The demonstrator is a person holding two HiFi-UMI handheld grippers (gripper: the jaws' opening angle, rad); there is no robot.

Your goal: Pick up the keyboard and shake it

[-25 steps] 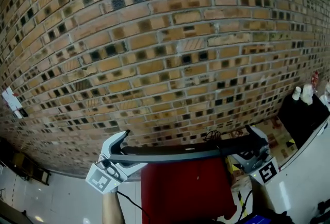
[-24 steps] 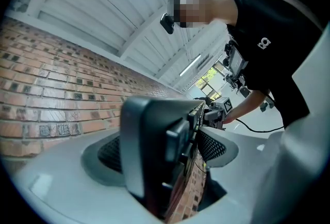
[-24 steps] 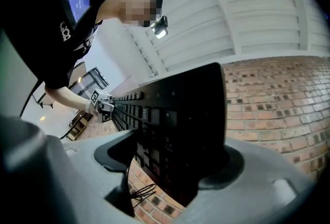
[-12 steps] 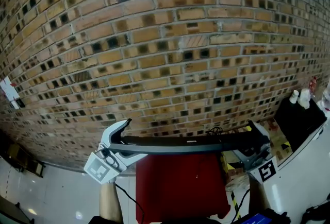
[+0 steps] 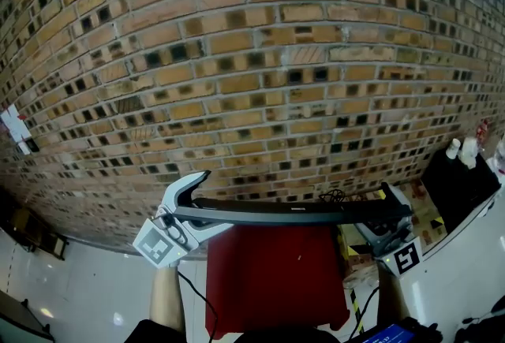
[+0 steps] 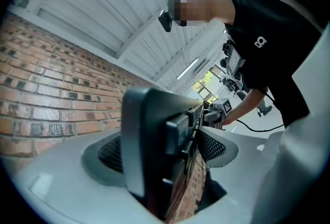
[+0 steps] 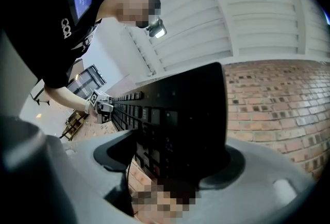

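A long black keyboard [image 5: 292, 212] hangs in the air, seen edge-on in the head view, in front of a brick wall. My left gripper [image 5: 192, 211] is shut on its left end and my right gripper [image 5: 392, 217] is shut on its right end. In the left gripper view the keyboard [image 6: 154, 151] fills the space between the jaws, end-on, with the right gripper far along it. In the right gripper view the keyboard's key side [image 7: 175, 125] faces the camera, clamped between the jaws.
A red table top [image 5: 276, 278] lies below the keyboard. The brick wall [image 5: 252, 73] stands close behind. A black case [image 5: 458, 180] with white bottles is at the right, beside a white surface [image 5: 465, 270]. A cable [image 5: 335, 197] curls behind the keyboard.
The keyboard and both grippers have shifted slightly: the left end rose a little and moved right, and the whole bar sits a bit higher than one second ago.
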